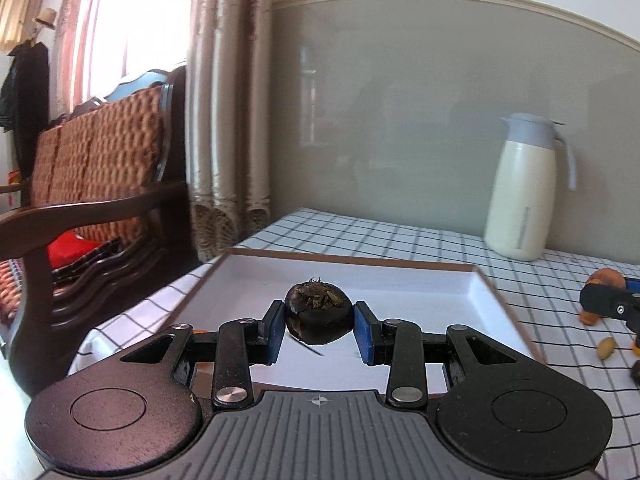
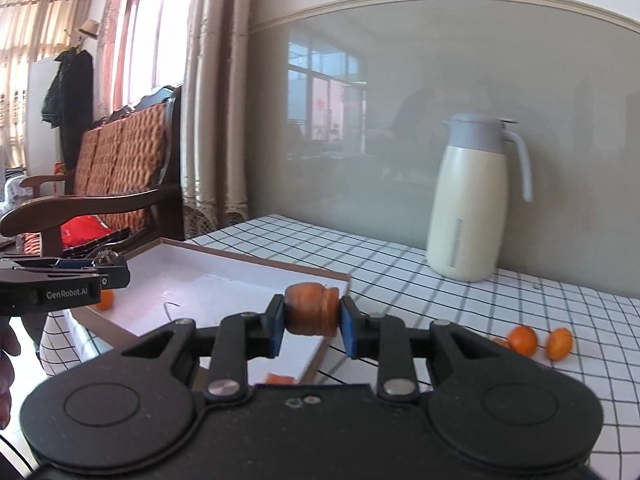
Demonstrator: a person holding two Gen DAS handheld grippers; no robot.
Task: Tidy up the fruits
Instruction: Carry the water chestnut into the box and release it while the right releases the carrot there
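My left gripper (image 1: 320,326) is shut on a dark round fruit (image 1: 318,312) with dried leaves on top and holds it above the white tray (image 1: 440,280). My right gripper (image 2: 312,326) is shut on an orange-brown ridged fruit (image 2: 312,314) and holds it over the tray's right edge (image 2: 332,276). The left gripper also shows in the right wrist view (image 2: 108,268) at the tray's left side. The right gripper shows at the right edge of the left wrist view (image 1: 612,306).
A cream thermos jug (image 2: 472,208) stands on the checked tablecloth (image 2: 400,264) by the wall. Two small oranges (image 2: 540,342) lie on the cloth to the right, another (image 2: 106,300) by the tray's left. A wooden sofa (image 1: 92,200) stands left of the table.
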